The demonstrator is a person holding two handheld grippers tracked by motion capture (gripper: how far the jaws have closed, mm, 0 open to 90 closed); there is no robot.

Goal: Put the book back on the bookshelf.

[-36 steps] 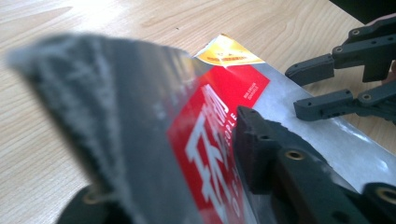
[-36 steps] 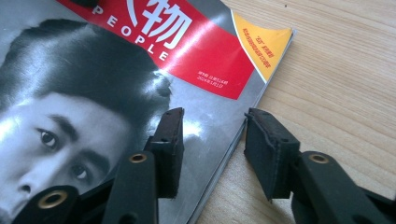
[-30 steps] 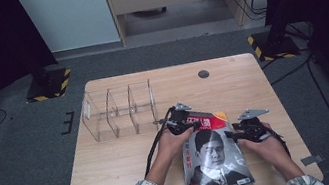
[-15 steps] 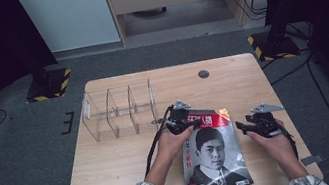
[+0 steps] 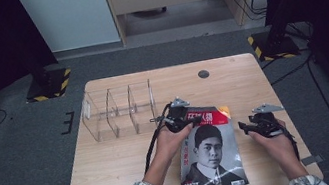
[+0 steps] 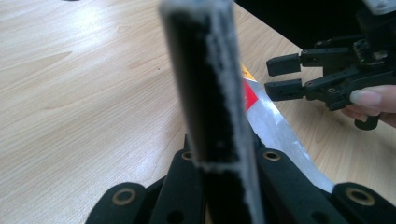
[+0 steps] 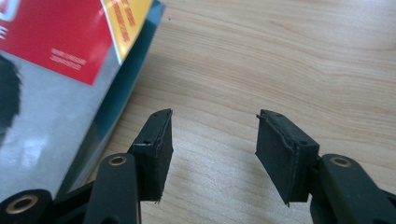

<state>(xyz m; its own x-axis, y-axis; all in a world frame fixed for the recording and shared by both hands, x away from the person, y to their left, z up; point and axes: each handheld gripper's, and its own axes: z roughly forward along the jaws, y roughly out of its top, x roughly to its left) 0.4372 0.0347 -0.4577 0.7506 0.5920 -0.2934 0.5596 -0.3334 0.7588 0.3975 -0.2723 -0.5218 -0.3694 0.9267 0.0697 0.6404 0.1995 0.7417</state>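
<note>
Glossy magazine [image 5: 209, 153] is lying lengthwise toward us on the counter [image 5: 121, 181], and we are pinching its far left corner with the clenched left gripper [image 5: 180, 118]. Our right gripper [image 5: 247, 127] is hanging released just right of it, nearer its free edge.

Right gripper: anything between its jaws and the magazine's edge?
Nothing. The right gripper view shows bare table between the right gripper, jaws open and empty, and the magazine beside it.
</note>
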